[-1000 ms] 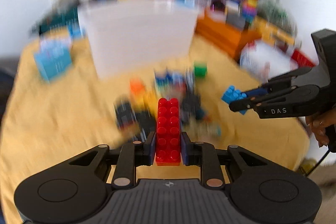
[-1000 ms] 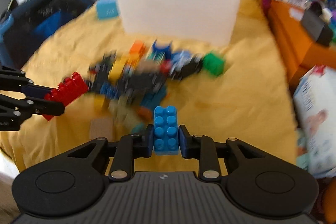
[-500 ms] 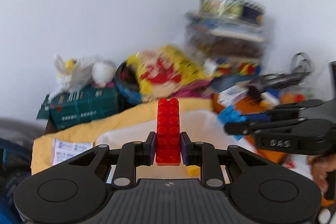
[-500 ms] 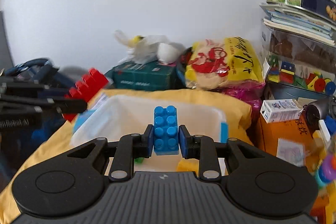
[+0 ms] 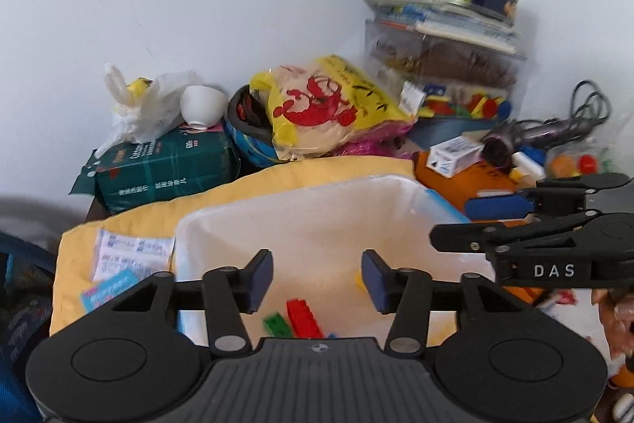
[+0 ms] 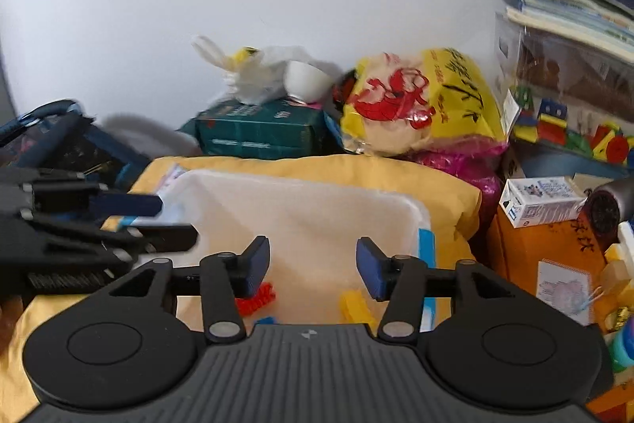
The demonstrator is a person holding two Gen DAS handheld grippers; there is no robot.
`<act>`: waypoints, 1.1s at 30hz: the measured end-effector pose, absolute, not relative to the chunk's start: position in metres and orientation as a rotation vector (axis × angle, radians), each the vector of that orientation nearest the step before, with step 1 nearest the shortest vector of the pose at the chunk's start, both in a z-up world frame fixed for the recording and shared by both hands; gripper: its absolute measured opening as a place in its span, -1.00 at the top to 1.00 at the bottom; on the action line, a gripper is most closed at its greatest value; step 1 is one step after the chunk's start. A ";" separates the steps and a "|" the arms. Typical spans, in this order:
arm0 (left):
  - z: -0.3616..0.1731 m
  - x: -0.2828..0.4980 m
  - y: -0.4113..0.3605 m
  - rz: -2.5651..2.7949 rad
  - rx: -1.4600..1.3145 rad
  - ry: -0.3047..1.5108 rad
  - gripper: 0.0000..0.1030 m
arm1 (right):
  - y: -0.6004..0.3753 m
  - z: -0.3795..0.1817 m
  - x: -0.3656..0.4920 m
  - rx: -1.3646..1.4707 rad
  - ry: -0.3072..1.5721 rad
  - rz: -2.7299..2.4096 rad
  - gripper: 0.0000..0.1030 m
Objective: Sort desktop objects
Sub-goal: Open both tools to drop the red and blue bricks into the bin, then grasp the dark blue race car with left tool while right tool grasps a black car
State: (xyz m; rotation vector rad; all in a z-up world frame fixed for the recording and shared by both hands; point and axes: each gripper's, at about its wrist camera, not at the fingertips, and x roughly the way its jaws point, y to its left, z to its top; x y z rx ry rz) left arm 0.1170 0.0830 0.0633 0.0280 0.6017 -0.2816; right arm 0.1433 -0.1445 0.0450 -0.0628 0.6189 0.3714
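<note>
The left gripper (image 5: 317, 280) is spread wide and holds nothing, poised over the white bin (image 5: 301, 224). The right gripper (image 6: 313, 272) is likewise spread and bare above the same bin. Inside it lie a red brick (image 5: 303, 318), a green brick (image 5: 277, 324) and a yellow brick (image 6: 354, 306). The bin sits on a yellow cloth (image 5: 277, 181) over the table, with a yellow bag (image 5: 325, 106) beyond it

Bin (image 5: 301, 221): translucent white plastic, smooth, matt. Bricks: red brick (image 5: 303, 318) glossy plastic. Cloth (image 5: 317, 169) yellow, soft, matt. Left gripper (image 5: 317, 282) and right gripper (image 6: 313, 270): black matt plastic, blue pads (image 5: 259, 278).
</note>
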 end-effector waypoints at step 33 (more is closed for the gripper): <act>-0.094 -0.041 0.079 -0.481 0.750 0.777 0.22 | -0.120 -0.079 -0.011 -0.065 0.919 0.390 0.10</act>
